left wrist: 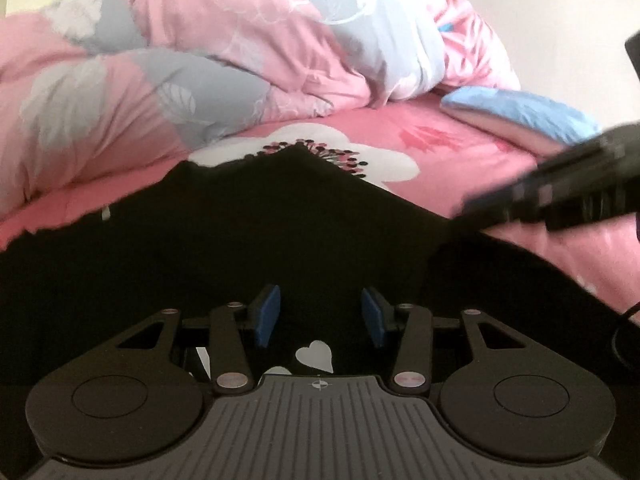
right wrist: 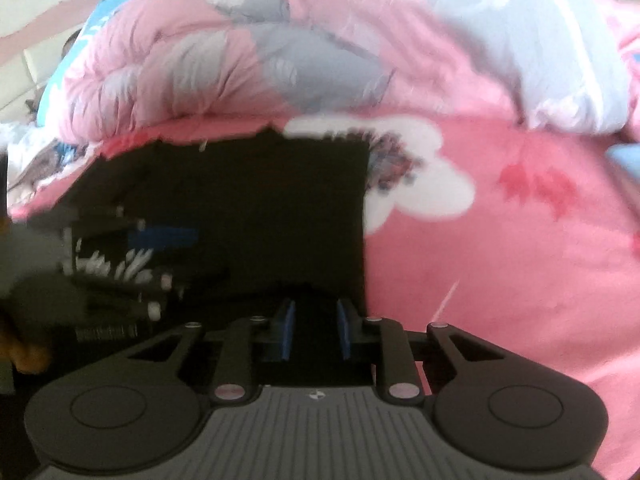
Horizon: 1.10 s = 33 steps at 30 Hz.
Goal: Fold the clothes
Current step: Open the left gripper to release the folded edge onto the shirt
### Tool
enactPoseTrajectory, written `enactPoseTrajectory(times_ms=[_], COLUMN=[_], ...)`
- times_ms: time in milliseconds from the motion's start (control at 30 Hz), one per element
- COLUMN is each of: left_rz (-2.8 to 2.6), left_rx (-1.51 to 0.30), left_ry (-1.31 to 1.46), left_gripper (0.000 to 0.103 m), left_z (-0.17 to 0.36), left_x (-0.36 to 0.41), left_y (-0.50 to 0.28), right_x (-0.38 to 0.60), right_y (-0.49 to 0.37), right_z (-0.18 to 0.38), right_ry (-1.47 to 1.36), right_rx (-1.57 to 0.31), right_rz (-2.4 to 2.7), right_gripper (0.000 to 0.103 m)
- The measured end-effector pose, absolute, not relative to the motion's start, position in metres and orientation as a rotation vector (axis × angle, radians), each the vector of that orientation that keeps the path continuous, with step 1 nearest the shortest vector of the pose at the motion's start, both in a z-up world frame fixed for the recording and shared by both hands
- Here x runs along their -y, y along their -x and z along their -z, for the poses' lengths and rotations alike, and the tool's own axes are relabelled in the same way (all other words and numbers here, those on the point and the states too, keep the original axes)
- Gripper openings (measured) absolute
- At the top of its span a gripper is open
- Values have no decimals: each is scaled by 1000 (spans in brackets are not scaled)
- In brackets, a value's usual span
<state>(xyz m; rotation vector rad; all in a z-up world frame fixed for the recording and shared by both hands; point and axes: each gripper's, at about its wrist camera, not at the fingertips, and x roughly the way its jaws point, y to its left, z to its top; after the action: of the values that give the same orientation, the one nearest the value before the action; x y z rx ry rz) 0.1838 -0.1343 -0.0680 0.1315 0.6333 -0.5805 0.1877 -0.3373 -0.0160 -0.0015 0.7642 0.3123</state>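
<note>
Left gripper: jaws apart, blue pads clear of each other, nothing pinched between them, hovering low over the black garment
Right gripper: narrower gap but pads not meeting, no cloth visibly caught, parked right at the garment's right edge
Garment spot: spread flat on the pink bed sheet, far corner lying over the big white flower print, small white heart showing just behind the left pads
Background: bunched-up pink and grey duvet piled behind, blue pillow off to the right of it, both apart from the garment
Step in hand: looks like a pause between folds, both grippers free and lining up for a fresh hold, not mid-carry
Next move: probably drop each gripper onto an edge or corner, close on a single layer, then lift and bring it over evenly so the fold lands square; grabbing sheet along with cloth is the likely slip-up
Hard to see: black on black, so seams, sleeves and fold lines basically invisible, can't tell what kind of garment or how many folds done
Cut off: near edge of the garment hidden under both gripper bodies
Blur: right view smeared, other gripper only a streaky dark blob at left
</note>
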Motion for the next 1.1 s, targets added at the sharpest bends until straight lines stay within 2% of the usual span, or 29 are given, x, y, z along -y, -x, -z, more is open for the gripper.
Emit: enactPoseTrajectory(times_ms=[167, 233, 300, 467, 633, 833, 967, 1100], left_rz=[588, 586, 584, 594, 596, 599, 597, 597], left_rx=[-645, -640, -631, -630, -632, -626, -623, -624], left_ry=[-60, -67, -72, -41, -22, -12, -12, -5], left_gripper=[47, 47, 47, 48, 48, 48, 48, 48], left_z=[70, 70, 71, 72, 72, 74, 74, 74], left_x=[127, 129, 129, 125, 123, 122, 123, 123], left_y=[-184, -182, -181, -184, -185, -184, -182, -182], right_x=[325, 318, 318, 313, 303, 309, 309, 325], right_y=[-221, -241, -245, -272, -334, -349, -388, -403], right_z=[16, 43, 48, 20, 57, 36, 54, 46], right_ry=[9, 48, 36, 19, -1, -84, -97, -183], right_rx=[-719, -805, -817, -765, -853, -828, -856, -837], right_rz=[-284, -269, -267, -236, -228, -217, -173, -107], right_gripper=[23, 23, 23, 23, 21, 20, 19, 18])
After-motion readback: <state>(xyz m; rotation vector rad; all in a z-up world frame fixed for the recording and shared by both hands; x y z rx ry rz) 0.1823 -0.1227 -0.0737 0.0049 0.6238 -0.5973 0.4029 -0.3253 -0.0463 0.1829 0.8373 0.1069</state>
